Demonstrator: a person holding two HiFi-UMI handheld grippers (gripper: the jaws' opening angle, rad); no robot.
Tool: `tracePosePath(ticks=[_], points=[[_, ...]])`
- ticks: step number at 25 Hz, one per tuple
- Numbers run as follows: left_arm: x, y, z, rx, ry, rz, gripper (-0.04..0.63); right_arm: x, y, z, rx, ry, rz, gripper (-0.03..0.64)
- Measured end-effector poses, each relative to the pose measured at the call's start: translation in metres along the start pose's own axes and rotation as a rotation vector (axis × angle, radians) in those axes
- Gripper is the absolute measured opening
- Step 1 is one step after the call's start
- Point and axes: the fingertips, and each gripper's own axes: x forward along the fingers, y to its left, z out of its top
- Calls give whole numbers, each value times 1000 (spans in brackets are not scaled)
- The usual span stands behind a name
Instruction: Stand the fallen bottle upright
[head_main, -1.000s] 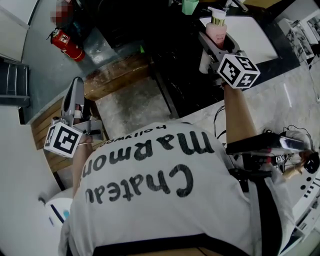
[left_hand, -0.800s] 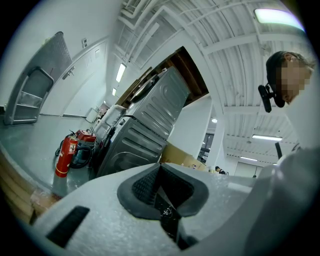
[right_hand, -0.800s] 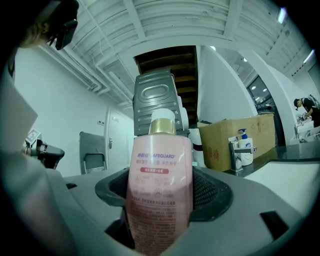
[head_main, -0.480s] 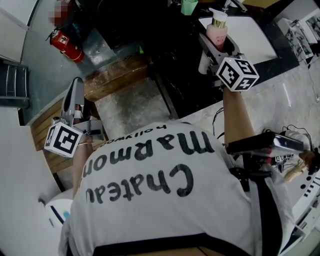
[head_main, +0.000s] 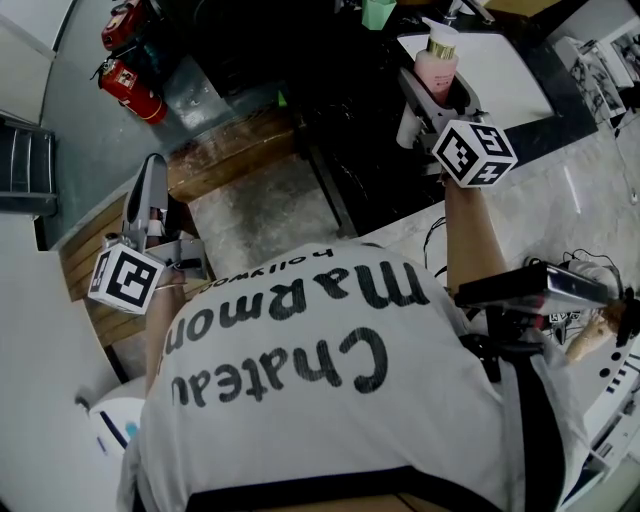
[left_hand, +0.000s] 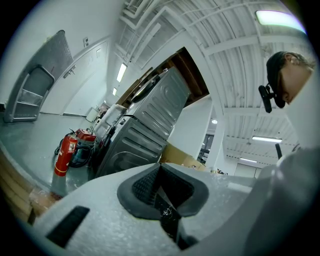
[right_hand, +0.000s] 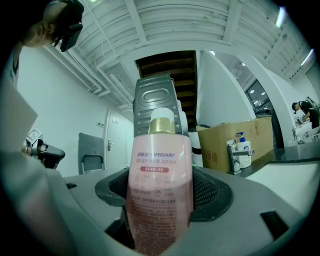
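Note:
A pink pump bottle (head_main: 437, 62) with a gold collar and white pump is held off the black surface at the top right of the head view. My right gripper (head_main: 441, 88) is shut on the bottle's body. In the right gripper view the bottle (right_hand: 159, 170) fills the gap between the jaws and stands nearly upright, label facing the camera. My left gripper (head_main: 150, 172) hangs at the left over a wooden platform, away from the bottle. Its jaws are pressed together with nothing between them, as the left gripper view also shows (left_hand: 162, 192).
A white counter (head_main: 510, 75) lies just behind the bottle. Two red fire extinguishers (head_main: 130, 85) stand on the grey floor at top left, beside a grey metal machine (left_hand: 145, 130). A cardboard box (right_hand: 235, 140) and a blue-capped pump bottle (right_hand: 243, 149) stand to the right.
The right gripper has shifted slightly with the pink bottle, its marker cube dropping a little in the head view. The left gripper has not moved.

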Motion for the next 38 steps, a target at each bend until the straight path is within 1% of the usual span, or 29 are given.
tracePosePath(ticks=[6, 10, 13, 16, 19, 26, 32, 38], points=[[0, 1, 0, 0, 4, 5, 14, -1, -1, 0, -3, -14, -3, 318], [-1, 2, -1, -16, 5, 5, 14, -2, -1, -2, -7, -16, -8, 317], [-3, 1, 2, 5, 10, 11, 14, -3, -1, -2, -8, -20, -11, 317], [-5, 1, 3, -21, -2, 2, 14, -6, 0, -1, -12, -32, -8, 317], [-6, 2, 2, -24, -2, 3, 14, -8, 2, -1, -20, -41, -7, 316], [0, 2, -1, -23, 1, 2, 14, -5, -3, -7, -19, -35, -8, 317], [-16, -1, 2, -24, -5, -1, 14, -18, 9, -1, -25, -42, -5, 317], [-17, 0, 1, -37, -4, -3, 14, -21, 11, -2, -25, -33, -3, 316]])
